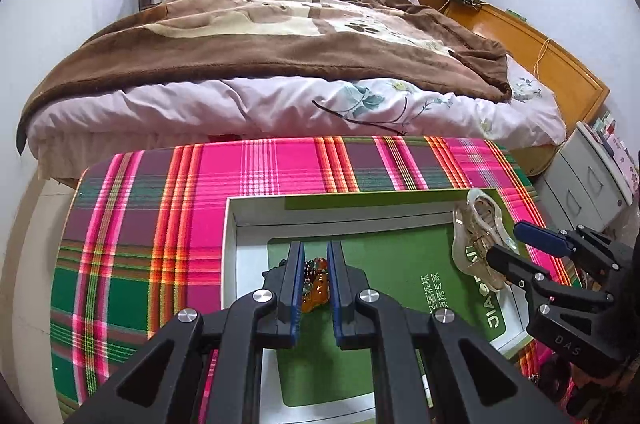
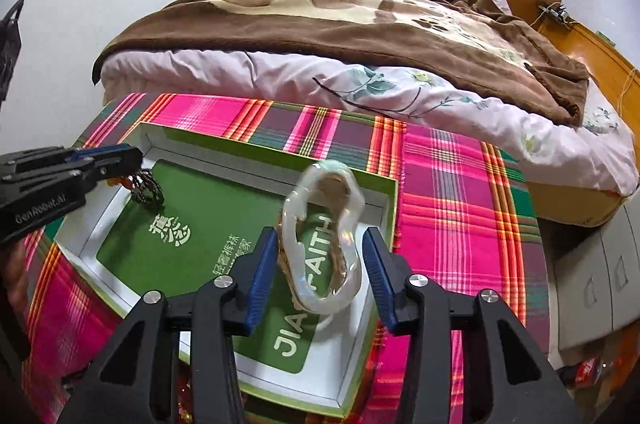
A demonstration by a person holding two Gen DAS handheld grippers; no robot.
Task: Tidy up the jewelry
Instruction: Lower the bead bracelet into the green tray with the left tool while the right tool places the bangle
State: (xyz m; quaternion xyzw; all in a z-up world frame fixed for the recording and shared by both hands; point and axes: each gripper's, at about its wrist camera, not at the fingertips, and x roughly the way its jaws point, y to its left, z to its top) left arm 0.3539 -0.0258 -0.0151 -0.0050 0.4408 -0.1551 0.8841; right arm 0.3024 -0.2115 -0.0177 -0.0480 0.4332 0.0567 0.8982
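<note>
Pearly bracelet (image 2: 322, 236) between half-open right hand-held gripper (image 2: 320, 278) pads.

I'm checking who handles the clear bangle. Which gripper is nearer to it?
Right. The right gripper has the clear bangle between its fingers, over the green box. The left gripper is across the box, shut on a beaded bracelet.
</note>
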